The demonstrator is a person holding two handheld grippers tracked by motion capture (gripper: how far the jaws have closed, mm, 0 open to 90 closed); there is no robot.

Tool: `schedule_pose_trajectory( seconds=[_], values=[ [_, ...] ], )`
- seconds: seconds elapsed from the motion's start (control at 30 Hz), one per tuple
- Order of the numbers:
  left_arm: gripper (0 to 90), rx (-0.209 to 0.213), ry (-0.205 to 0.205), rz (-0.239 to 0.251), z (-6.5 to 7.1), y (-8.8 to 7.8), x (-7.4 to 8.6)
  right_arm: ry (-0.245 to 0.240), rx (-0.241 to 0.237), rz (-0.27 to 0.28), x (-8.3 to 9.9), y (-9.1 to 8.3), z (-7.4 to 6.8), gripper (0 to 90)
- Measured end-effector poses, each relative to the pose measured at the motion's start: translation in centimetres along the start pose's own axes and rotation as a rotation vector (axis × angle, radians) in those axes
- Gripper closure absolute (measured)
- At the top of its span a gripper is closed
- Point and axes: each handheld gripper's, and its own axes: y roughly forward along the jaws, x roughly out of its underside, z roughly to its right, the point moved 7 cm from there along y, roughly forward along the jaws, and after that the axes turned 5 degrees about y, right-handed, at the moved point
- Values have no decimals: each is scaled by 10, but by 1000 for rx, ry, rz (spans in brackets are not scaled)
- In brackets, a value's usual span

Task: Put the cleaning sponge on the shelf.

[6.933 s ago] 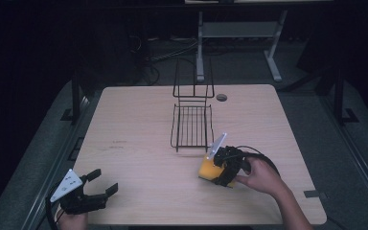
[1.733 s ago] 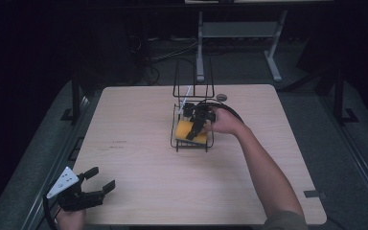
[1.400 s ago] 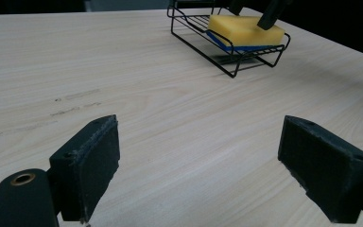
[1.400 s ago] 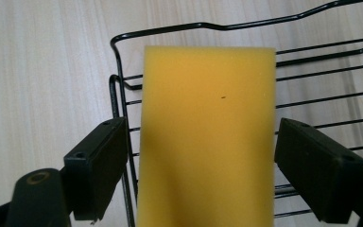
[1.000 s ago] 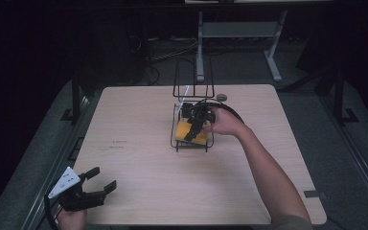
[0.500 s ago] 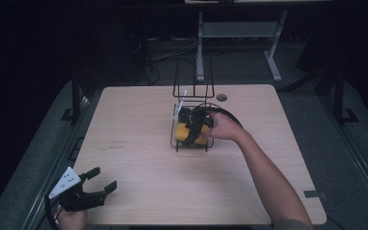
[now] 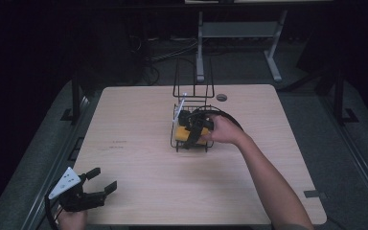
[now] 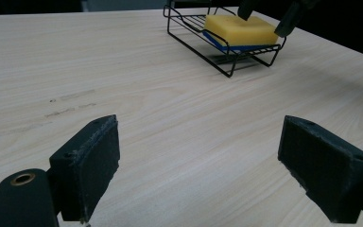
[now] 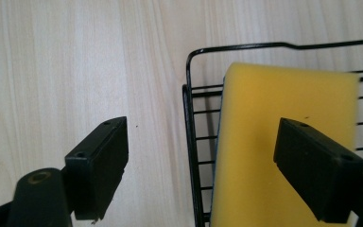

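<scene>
A yellow sponge (image 7: 180,134) with a blue underside lies flat in a black wire rack (image 7: 189,149) at the table's middle. My right gripper (image 7: 190,139) hovers just over it, open. In the right gripper view one jaw hangs over the sponge (image 9: 274,109) and the other over bare wood left of the rack's rim (image 9: 189,118); the right gripper (image 9: 208,165) holds nothing. My left gripper (image 7: 104,178) rests open at the table's front left corner. In the left gripper view it (image 8: 212,175) faces the sponge (image 8: 240,30) and rack (image 8: 227,66) from afar.
The rack's tall wire back (image 7: 193,84) stands upright behind the tray. A round cable hole (image 7: 221,97) sits near the far edge of the wooden table (image 7: 139,158). A metal stand (image 7: 239,33) is on the floor beyond. The right gripper's cable loops beside the rack.
The right gripper carried the sponge from the table's front right into the rack, shifted it slightly left, and its jaws now stand apart from it. The left gripper stayed put.
</scene>
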Motion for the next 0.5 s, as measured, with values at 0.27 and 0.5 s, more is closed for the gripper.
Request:
schedule_pose_trajectory(
  seconds=[0.27, 0.5],
  values=[
    [128, 2, 6, 1, 1, 0, 0, -10, 2, -10, 2, 1, -7, 184],
    [128, 3, 6, 1, 1, 0, -1, -23, 2, -7, 2, -1, -12, 183]
  ],
)
